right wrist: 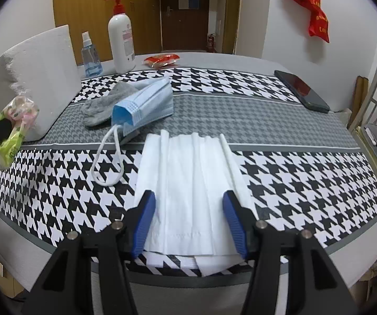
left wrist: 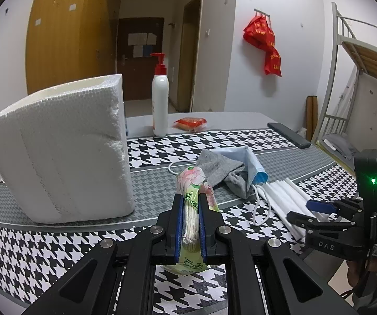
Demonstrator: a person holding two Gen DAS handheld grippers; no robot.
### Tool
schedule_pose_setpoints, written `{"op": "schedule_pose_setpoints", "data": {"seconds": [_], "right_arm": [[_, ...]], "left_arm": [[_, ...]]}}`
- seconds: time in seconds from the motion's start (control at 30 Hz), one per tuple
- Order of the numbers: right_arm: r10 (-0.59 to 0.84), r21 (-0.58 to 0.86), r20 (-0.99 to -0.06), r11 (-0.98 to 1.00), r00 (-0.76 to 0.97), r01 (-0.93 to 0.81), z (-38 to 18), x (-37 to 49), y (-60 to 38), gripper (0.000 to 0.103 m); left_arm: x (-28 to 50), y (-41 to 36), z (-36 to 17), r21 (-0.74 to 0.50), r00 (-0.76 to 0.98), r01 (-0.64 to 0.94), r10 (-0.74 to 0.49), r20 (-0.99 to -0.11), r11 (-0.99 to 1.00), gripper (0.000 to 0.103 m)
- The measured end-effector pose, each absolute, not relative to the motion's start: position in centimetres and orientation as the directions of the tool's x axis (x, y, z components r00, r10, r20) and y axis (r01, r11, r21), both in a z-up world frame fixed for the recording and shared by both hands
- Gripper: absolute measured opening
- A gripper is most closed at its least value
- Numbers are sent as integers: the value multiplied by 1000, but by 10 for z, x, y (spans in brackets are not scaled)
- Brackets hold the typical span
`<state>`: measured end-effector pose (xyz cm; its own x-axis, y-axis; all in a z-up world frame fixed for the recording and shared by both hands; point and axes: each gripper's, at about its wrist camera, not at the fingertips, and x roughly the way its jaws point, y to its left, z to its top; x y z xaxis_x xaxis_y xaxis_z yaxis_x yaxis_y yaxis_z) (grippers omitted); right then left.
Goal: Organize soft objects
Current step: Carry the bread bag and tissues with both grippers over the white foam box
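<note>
My left gripper is shut on a floral green-and-pink packet and holds it above the table; the packet also shows in the right wrist view. My right gripper is open, its fingers either side of a stack of white folded tissues, low over them. In the left wrist view the right gripper sits over the tissues. A grey sock and a blue face mask lie together mid-table, also in the left wrist view.
A big white tissue pack stands at the left. A white pump bottle, a blue spray bottle and a red snack packet stand at the back. A black phone lies at the right. The houndstooth cloth covers the table.
</note>
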<state>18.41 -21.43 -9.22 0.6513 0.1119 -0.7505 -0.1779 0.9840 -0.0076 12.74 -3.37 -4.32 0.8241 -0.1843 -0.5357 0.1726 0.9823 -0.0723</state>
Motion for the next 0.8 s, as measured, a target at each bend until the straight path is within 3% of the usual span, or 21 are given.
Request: {"op": "schedule_pose_setpoints", "data": {"seconds": [0.03, 0.1, 0.2, 0.8], "right_arm": [[113, -6, -749, 984, 653, -177, -91, 184, -215, 48], [113, -3, -746, 985, 656, -174, -91, 184, -217, 26], [136, 27, -743, 985, 656, -173, -91, 183, -223, 9], [208, 60, -576, 975, 790, -214, -27, 165, -224, 8]], "left_arm": [[127, -34, -43, -72, 824, 173, -184, -535, 982, 11], [127, -33, -43, -70, 826, 172, -183, -533, 983, 11], [127, -33, -42, -65, 830, 173, -180, -528, 983, 11], [116, -23, -8, -34, 879, 168, -165, -447, 985, 11]]}}
